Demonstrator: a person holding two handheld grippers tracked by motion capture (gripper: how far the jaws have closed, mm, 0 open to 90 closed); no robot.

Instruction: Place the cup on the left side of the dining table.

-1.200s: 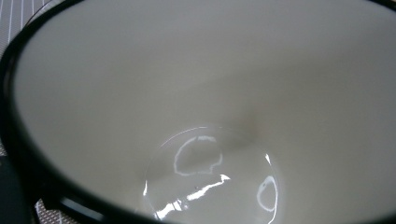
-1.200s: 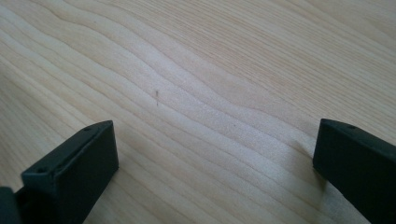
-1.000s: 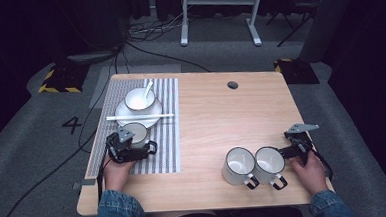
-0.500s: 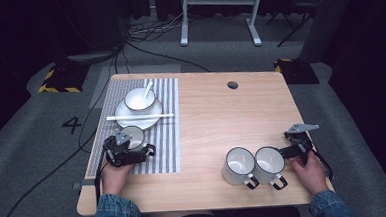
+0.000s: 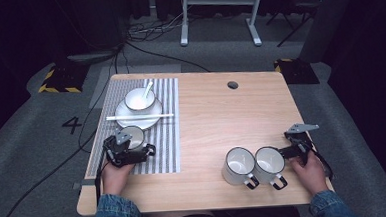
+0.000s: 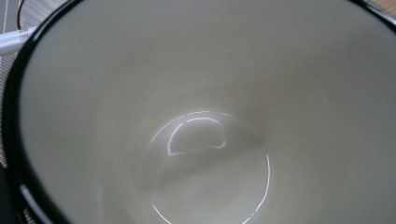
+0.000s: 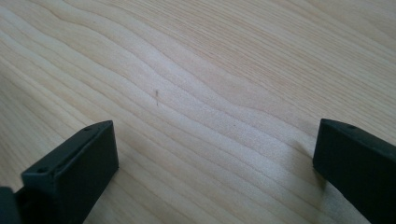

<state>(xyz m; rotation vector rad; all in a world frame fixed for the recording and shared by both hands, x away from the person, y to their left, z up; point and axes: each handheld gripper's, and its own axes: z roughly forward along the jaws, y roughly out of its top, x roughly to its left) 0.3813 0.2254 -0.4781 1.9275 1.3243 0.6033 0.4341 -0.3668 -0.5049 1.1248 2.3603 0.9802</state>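
A white enamel mug [image 5: 132, 134] with a black rim stands on the striped placemat [image 5: 167, 140] at the table's left. My left gripper [image 5: 133, 145] is right against its near side and looks down into the mug [image 6: 201, 116]. Its jaws have just been opening; the mug's rim lies at them, and I see no pad pressing on it. At the right, my right gripper [image 5: 286, 151] rests low over bare wood beside two more white mugs [image 5: 239, 163] [image 5: 269, 160]. In the right gripper view its jaws [image 7: 215, 158] stand wide open with nothing between them.
Behind the left mug, a white bowl [image 5: 140, 98] with a spoon [image 5: 146, 88] sits on a plate [image 5: 154, 119], and a white chopstick [image 5: 139, 117] lies across the plate. A cable hole [image 5: 233, 85] is at the table's far side. Bare wood lies between placemat and right mugs.
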